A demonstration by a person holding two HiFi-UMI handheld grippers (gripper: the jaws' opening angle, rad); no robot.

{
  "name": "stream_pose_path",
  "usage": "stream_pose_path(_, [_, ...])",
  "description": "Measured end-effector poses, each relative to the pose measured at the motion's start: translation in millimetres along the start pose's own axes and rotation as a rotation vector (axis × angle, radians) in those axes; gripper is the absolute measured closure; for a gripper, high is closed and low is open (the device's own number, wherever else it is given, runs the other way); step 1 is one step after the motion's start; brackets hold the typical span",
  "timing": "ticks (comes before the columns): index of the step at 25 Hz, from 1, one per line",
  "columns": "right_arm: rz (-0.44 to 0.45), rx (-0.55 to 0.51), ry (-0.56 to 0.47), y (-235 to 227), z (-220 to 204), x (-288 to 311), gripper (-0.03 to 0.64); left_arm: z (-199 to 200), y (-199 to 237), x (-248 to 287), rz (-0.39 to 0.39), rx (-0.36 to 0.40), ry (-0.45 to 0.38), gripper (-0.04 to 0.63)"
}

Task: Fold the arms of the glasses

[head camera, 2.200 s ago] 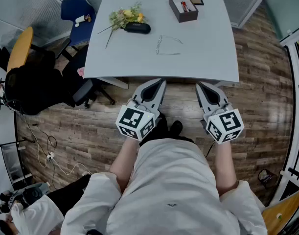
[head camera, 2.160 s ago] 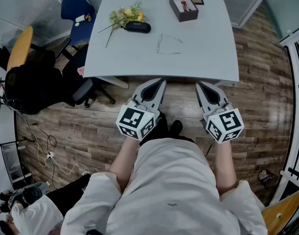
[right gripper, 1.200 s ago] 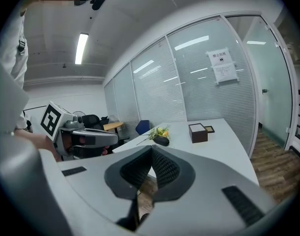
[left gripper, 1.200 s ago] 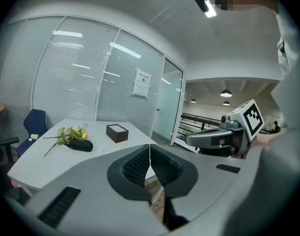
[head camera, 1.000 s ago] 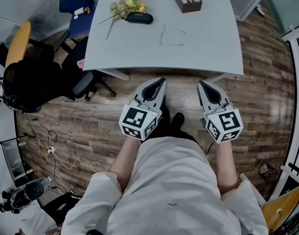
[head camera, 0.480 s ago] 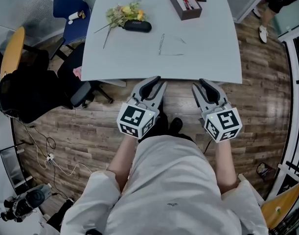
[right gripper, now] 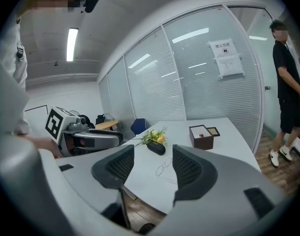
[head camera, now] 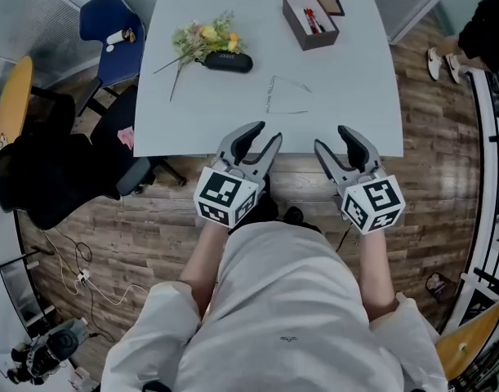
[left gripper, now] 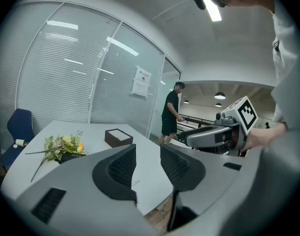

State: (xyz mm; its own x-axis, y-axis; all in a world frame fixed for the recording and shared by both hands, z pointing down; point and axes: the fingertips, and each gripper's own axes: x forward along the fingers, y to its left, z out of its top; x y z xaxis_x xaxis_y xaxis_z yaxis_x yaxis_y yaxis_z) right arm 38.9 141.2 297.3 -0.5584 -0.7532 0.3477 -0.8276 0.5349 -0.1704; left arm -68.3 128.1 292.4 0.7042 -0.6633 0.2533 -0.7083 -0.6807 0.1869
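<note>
At the counter's (head camera: pixel 347 80) near edge, the left gripper (head camera: pixel 261 133) and right gripper (head camera: pixel 335 140) hang side by side. Their fingers are empty and have just been opening, probably to ready one gripper for each arm. The glasses (head camera: pixel 283 96) lie unfolded mid-counter, well ahead.

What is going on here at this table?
A person stands at the near edge of the grey table, holding a gripper in each hand. The left gripper and right gripper have just been opening their jaws, with nothing between them. The glasses lie further on the table, arms unfolded and untouched; folding has not begun.
</note>
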Motion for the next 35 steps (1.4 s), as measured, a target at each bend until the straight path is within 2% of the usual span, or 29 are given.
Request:
stream_pose_path(10, [-0.053, 0.016, 0.020, -12, 10, 36, 0.374, 5, 39, 24, -0.064, -0.004, 0.019, 0.440])
stream_pose_path(23, [-0.110, 0.055, 0.064, -13, 1, 77, 0.376, -10, 80, 45, -0.140, -0.014, 0.076, 0.440])
stream_pose_path(35, [-0.120, 0.096, 0.119, -27, -17, 92, 0.376, -37, 103, 68, -0.139, -0.073, 0.161, 0.440])
